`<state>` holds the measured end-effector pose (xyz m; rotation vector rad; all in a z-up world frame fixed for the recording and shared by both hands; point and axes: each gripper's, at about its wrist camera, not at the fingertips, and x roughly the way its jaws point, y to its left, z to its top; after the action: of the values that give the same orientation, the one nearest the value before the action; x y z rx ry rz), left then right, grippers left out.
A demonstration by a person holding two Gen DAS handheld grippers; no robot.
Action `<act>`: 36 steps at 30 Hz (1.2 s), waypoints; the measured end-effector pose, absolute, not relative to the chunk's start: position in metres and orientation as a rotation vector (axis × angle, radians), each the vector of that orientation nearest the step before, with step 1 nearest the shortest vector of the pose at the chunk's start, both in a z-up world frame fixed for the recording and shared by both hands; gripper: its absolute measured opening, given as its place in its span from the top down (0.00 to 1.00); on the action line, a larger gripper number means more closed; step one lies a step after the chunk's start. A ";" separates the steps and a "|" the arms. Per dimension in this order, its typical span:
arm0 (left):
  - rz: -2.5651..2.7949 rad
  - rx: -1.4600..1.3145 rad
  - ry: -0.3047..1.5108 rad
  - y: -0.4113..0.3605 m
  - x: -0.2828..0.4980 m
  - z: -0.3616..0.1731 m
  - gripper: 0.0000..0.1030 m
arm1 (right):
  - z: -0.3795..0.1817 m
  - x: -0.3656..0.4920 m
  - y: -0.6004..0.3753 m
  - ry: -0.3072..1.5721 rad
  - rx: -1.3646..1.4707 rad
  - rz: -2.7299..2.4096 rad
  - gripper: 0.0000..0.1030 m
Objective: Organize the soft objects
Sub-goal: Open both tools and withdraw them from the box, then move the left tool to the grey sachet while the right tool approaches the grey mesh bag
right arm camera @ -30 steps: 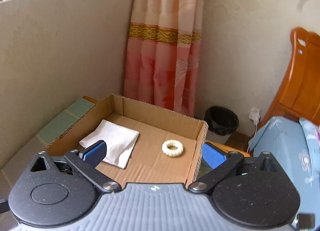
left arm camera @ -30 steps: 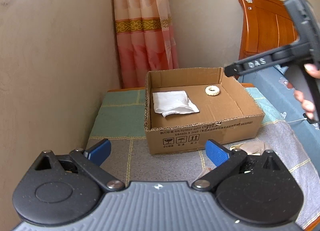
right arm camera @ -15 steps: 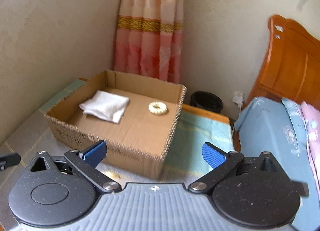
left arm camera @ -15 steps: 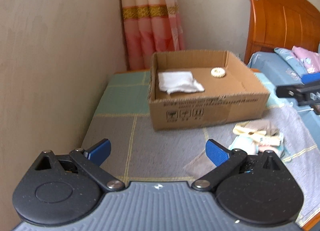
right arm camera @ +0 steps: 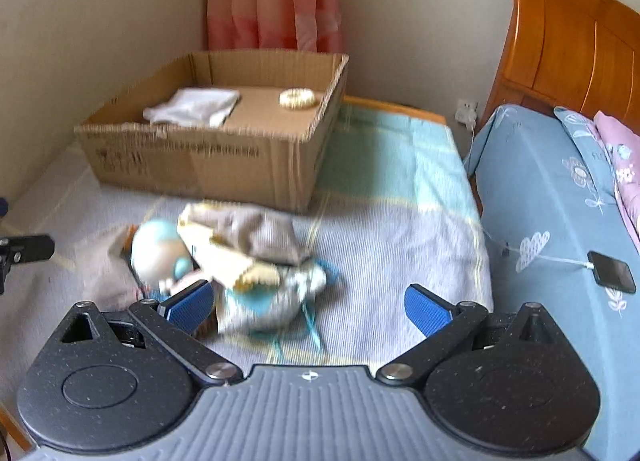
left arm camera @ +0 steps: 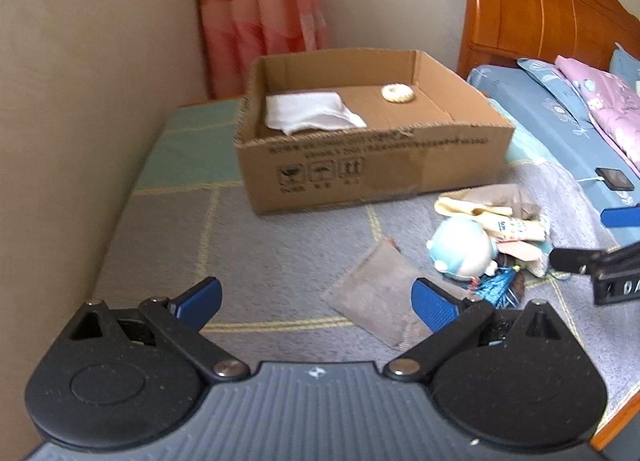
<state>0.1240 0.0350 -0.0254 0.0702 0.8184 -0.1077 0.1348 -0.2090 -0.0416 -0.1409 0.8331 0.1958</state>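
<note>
Left gripper [left arm camera: 316, 303], right gripper [right arm camera: 306, 305] spread wide, empty (both); soft pile [right arm camera: 244, 261] near box [right arm camera: 208, 165] front edge.

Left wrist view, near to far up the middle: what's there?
Open left gripper → flat grey fabric pouch → brown cardboard box → white folded cloth inside → pink striped curtain.

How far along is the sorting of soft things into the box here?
Early. Done: a white cloth and a cream ring lie in the cardboard box. In hand: nothing; left gripper and right gripper are open. Left: the grey pouch, round plush toy and fabric heap.
</note>
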 end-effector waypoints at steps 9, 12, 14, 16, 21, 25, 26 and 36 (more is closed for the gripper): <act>-0.161 0.085 0.847 0.019 0.147 -0.036 0.02 | -0.056 0.129 -0.201 0.857 -0.192 0.193 0.00; -0.171 0.097 0.843 0.012 0.156 -0.039 0.02 | -0.057 0.128 -0.198 0.852 -0.206 0.209 0.00; -0.155 0.103 0.862 0.007 0.164 -0.046 0.02 | -0.056 0.128 -0.196 0.849 -0.210 0.217 0.00; -0.152 0.105 0.879 0.005 0.169 -0.052 0.02 | -0.056 0.127 -0.194 0.845 -0.214 0.222 0.00; -0.157 0.129 0.902 0.008 0.164 -0.060 0.02 | -0.053 0.123 -0.192 0.827 -0.232 0.245 0.00; -0.164 0.144 0.925 0.016 0.156 -0.058 0.02 | -0.052 0.123 -0.194 0.816 -0.239 0.242 0.00; -0.170 0.150 0.927 0.018 0.154 -0.058 0.02 | -0.052 0.123 -0.195 0.815 -0.234 0.243 0.00; -0.127 0.210 0.936 0.031 0.137 -0.054 0.01 | -0.046 0.119 -0.204 0.789 -0.217 0.236 0.00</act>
<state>0.1368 0.0309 -0.0544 0.2095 0.9356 -0.1268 0.1192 -0.2040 -0.0458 -0.2167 0.7891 0.2359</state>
